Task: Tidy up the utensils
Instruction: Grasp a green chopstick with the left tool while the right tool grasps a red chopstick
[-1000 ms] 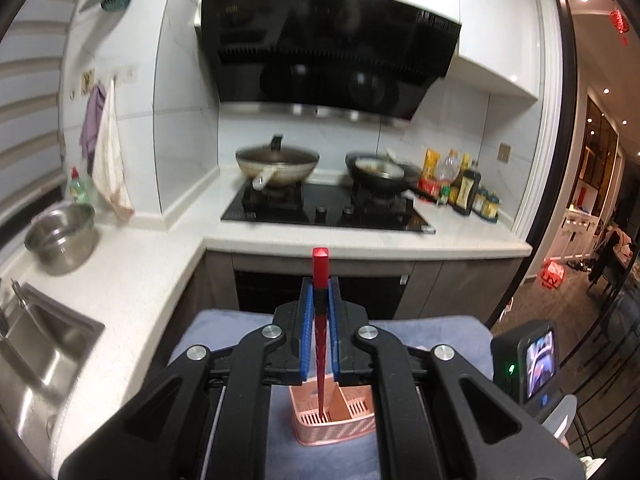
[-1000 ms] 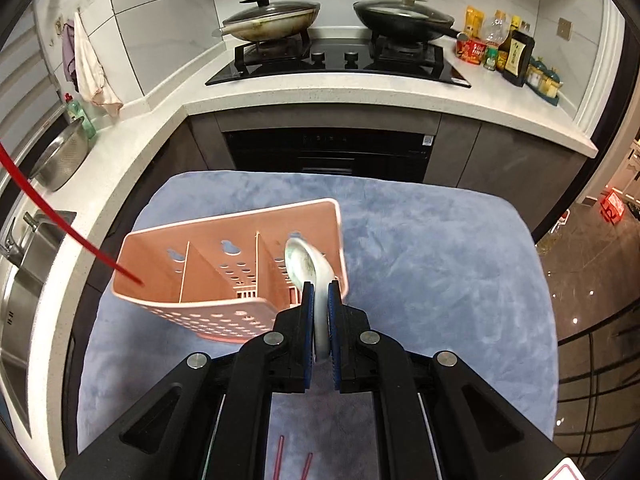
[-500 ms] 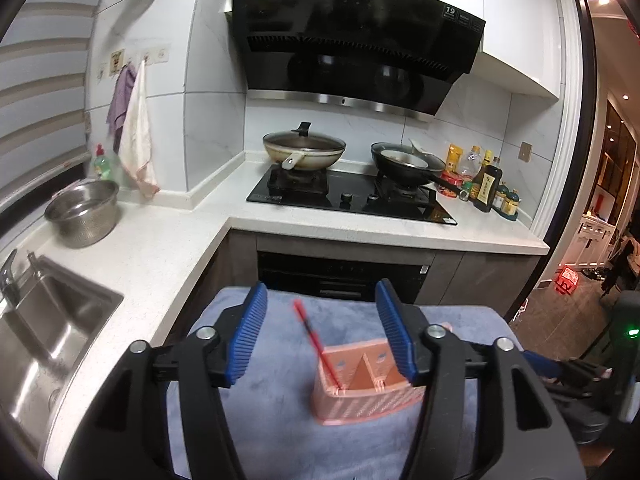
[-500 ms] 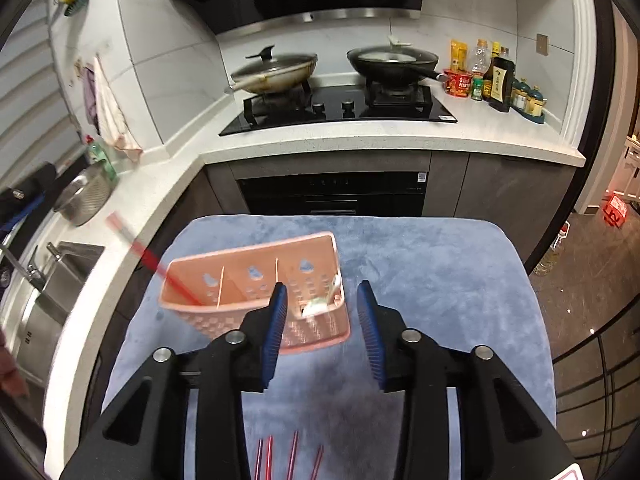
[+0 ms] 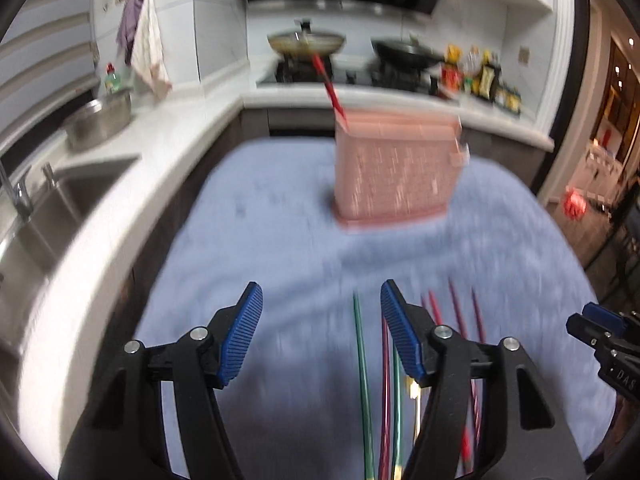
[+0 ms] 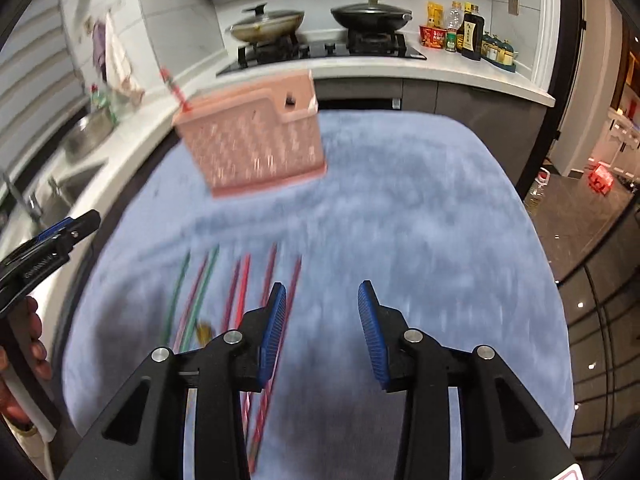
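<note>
While one chopstick (image 5: 330, 88) stands binned (image 5: 396, 172), several lie loose (image 6: 240, 288).

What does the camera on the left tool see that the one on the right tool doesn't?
Only the left wrist view shows the sink beside the counter, and the right gripper at its right edge. Only the right wrist view shows a person's hand holding the left gripper, plus the slot in the pink utensil basket. Both show that basket with one red chopstick standing in it, loose red and green chopsticks on the blue cloth, the stove pans, and open, empty fingers.
</note>
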Demonstrator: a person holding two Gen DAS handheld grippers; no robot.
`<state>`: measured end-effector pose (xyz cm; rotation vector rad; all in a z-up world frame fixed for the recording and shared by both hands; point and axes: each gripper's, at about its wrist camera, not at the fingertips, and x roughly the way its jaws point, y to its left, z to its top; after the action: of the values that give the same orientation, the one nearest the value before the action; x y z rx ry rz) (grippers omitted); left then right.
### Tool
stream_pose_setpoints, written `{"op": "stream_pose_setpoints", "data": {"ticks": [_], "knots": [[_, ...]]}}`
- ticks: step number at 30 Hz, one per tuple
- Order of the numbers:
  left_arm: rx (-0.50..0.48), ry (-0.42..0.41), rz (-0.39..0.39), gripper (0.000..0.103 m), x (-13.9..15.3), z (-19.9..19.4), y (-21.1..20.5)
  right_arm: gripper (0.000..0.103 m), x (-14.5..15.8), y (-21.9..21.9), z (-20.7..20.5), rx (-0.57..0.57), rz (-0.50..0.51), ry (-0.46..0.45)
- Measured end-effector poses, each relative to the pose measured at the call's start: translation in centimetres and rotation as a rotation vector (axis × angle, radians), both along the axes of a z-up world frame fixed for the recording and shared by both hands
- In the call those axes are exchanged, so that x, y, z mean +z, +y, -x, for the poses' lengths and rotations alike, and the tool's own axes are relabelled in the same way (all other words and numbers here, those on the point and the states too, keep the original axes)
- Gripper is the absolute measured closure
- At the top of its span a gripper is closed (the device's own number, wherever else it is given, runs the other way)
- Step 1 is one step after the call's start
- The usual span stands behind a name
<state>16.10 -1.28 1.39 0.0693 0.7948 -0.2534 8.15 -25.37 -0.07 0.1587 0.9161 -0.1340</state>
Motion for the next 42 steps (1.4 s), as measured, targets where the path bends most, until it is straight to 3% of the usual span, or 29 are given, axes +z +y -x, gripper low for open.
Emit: {"op": "stream_pose_setpoints", "data": {"ticks": [6,15,32,36,42], "knots": [[-0.002,0.055,-0.038,0.045,-3.2,3.7,-0.4,0.066,-3.2,2.6,3.7,-0.01,-0.002,0.033],[-0.02,0.11,-0.056,0.045,-5.5,6.8,-0.6,0.066,-5.9,4.4,6.2,-0.026,-0.02,0.063],[-0.009,0.176,-0.066,0.045,-8.3,7.5,-0.4,0.069,-7.4,5.2,5.3,-0.04,-0.041,0.08],[-0.012,0.183,-0.073,0.045,-8.6,7.4,-0.5,0.079,-8.5,5.3,4.7,-0.035,-0.057,0.108],[-0.012,0.188,-0.077,0.045,-8.8,7.2,-0.6,0.08,-8.9,5.7,4.4,-0.02,-0.051,0.105]]}}
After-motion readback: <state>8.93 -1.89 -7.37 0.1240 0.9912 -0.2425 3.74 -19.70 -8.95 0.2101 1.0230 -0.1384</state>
